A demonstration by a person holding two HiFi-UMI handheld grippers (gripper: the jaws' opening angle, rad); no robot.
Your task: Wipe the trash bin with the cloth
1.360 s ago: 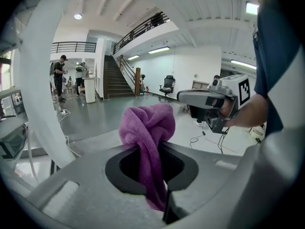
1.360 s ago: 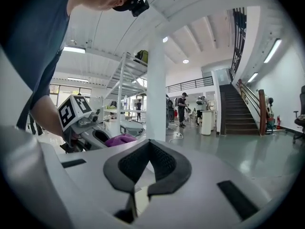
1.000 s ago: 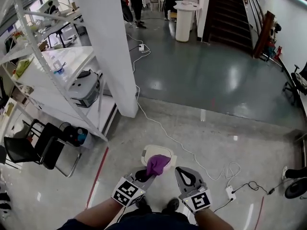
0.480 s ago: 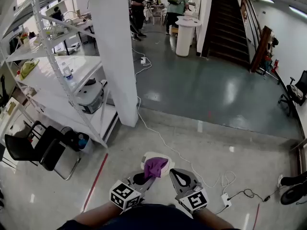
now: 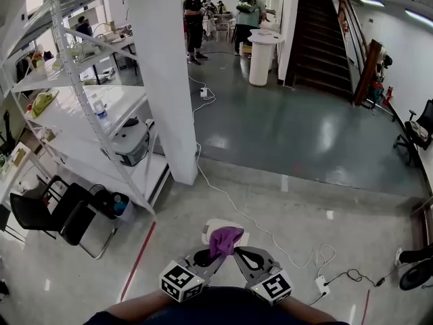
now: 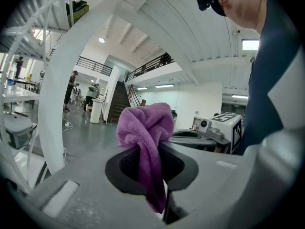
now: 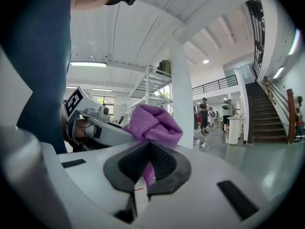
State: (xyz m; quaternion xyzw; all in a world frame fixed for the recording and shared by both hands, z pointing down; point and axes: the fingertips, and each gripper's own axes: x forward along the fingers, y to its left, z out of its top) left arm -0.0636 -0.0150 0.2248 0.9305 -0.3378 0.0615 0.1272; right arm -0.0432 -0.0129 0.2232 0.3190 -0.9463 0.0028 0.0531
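Observation:
In the head view a purple cloth (image 5: pixel 224 241) is bunched up between my two grippers, close to my body. My left gripper (image 5: pixel 212 257) is shut on it; in the left gripper view the cloth (image 6: pixel 145 128) hangs down through the closed jaws of the left gripper (image 6: pixel 153 178). My right gripper (image 5: pixel 239 254) meets the cloth from the right. In the right gripper view the cloth (image 7: pixel 155 123) is pinched between the closed jaws of the right gripper (image 7: pixel 147 170). The white trash bin (image 5: pixel 213 227) stands on the floor just beyond the cloth, partly hidden by it.
A white pillar (image 5: pixel 166 80) rises ahead on the left, beside a white shelving rack (image 5: pixel 88 114) and a black chair (image 5: pixel 47 215). A white cable (image 5: pixel 270 232) runs across the floor to a power strip (image 5: pixel 322 284). People (image 5: pixel 196 19) stand far back.
My right gripper has moved left to the cloth and shut on it; earlier it stood open beside it. The head view has tilted up a little.

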